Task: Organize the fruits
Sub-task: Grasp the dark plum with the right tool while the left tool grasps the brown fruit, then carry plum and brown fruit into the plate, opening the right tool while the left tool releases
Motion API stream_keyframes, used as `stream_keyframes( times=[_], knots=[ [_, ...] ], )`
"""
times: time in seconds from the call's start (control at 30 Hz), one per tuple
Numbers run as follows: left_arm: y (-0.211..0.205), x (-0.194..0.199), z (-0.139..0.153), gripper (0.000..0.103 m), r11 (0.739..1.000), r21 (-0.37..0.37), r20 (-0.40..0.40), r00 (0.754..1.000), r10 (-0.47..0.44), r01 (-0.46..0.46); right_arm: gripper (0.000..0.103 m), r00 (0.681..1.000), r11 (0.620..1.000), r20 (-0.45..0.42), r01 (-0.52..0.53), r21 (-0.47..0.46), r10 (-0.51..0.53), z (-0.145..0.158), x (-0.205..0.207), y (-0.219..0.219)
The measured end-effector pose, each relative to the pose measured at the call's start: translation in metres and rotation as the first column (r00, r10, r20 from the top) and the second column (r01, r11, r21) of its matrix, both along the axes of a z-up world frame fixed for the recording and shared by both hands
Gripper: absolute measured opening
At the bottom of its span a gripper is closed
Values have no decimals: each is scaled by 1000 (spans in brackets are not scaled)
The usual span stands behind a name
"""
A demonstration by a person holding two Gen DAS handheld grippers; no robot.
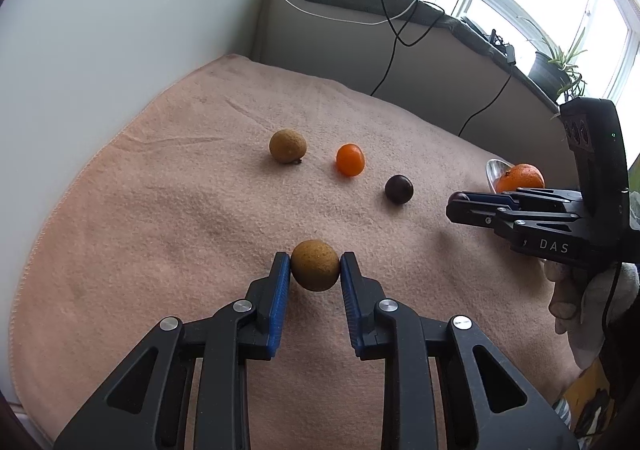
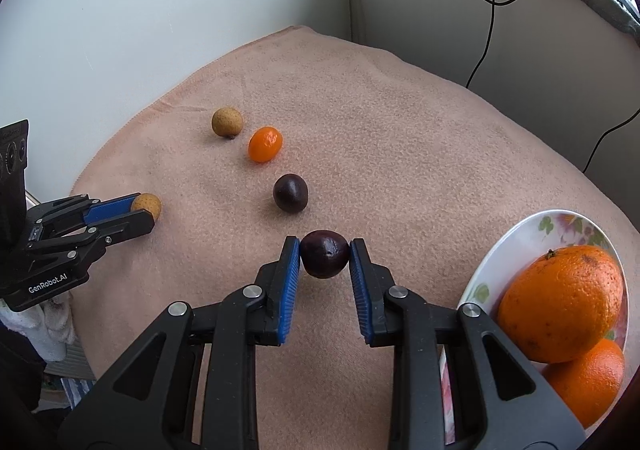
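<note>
A round tan-brown fruit (image 1: 315, 265) sits pinched between the blue-padded fingers of the left gripper (image 1: 315, 270), on the peach fleece cloth (image 1: 160, 210) covering the bench. The right gripper (image 2: 325, 256) clamps a dark purple round fruit (image 2: 324, 254). Beside it, a floral white plate (image 2: 520, 234) holds two large oranges (image 2: 560, 302).

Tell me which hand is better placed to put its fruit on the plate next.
Right. Its tool is shut on the dark fruit, beside the plate; the left tool is farther away.
</note>
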State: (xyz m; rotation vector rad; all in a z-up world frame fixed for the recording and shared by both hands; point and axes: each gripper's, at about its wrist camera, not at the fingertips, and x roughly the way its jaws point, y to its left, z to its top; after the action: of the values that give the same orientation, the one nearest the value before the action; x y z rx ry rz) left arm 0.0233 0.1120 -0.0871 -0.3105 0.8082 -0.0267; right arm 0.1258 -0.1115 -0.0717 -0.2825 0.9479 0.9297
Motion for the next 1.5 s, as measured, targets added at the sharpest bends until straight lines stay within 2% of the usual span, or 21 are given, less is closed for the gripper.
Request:
stream_keyframes(
  times=[0.33, 0.73, 1.07, 1.27, 1.5],
  knots=[
    [-20, 5, 24, 24, 999, -11, 60, 997, -43, 44, 27, 998, 996, 39, 50, 69, -53, 25, 0, -32],
    [-73, 27, 51, 24, 989, -6, 127, 981, -149, 151, 27, 983, 977, 67, 161, 142, -171, 47, 20, -91],
    [-135, 50, 69, 24, 963, 0, 175, 949, -264, 268, 27, 962, 953, 65, 253, 166, -266, 52, 49, -140],
    [-172, 60, 75, 24, 940, 6, 194, 922, -335, 341, 26, 956, 943, 39, 281, 176, -292, 49, 68, -158],
    [-206, 78, 73, 24, 919, 11, 187, 902, -390, 395, 27, 955, 935, -26, 296, 194, -297, 36, 91, -174]
  ],
)
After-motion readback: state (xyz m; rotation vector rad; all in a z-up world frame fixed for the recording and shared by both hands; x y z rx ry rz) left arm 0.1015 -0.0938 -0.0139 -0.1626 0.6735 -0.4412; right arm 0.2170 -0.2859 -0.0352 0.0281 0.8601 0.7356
